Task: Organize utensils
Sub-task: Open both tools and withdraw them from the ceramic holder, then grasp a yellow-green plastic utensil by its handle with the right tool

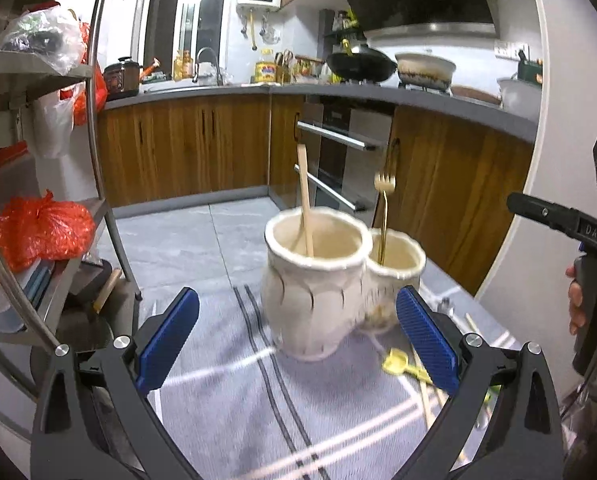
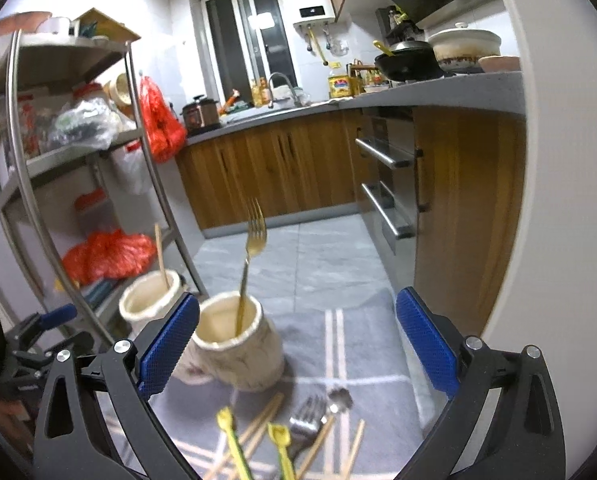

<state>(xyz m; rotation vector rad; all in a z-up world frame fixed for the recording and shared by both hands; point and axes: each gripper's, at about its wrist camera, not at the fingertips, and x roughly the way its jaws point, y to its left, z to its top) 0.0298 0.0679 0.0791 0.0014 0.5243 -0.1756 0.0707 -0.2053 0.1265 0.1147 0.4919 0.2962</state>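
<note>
Both grippers are hanging wide apart and holding nothing. The right gripper [image 2: 297, 344] is hovering over the grey striped cloth [image 2: 362, 344] on the counter, and the loose utensils are lying just below and ahead of it: a steel fork [image 2: 306, 420], a steel spoon [image 2: 338, 398], several wooden chopsticks [image 2: 258, 426] and two yellow-headed utensils [image 2: 278, 440]. Their long axes are running roughly along the gripper's forward line, fanned a little, with the fork tines and spoon bowl pointing away, toward the two cream holders.

The nearer holder [image 2: 238, 348] is sitting just ahead and left of the right gripper's centre, carrying a gold fork [image 2: 250, 256] standing nearly upright, tines up. The farther holder [image 2: 150, 296] is partly hidden behind the left finger and is carrying one chopstick [image 2: 161, 254], also upright.

The left gripper [image 1: 297, 344] is facing the same pair of holders [image 1: 318, 280] straight ahead; the loose pile is lying off to its right.

The right gripper looks the nearer to the pile, so the coming pick probably falls to it, closing across a handle's narrow width.
</note>
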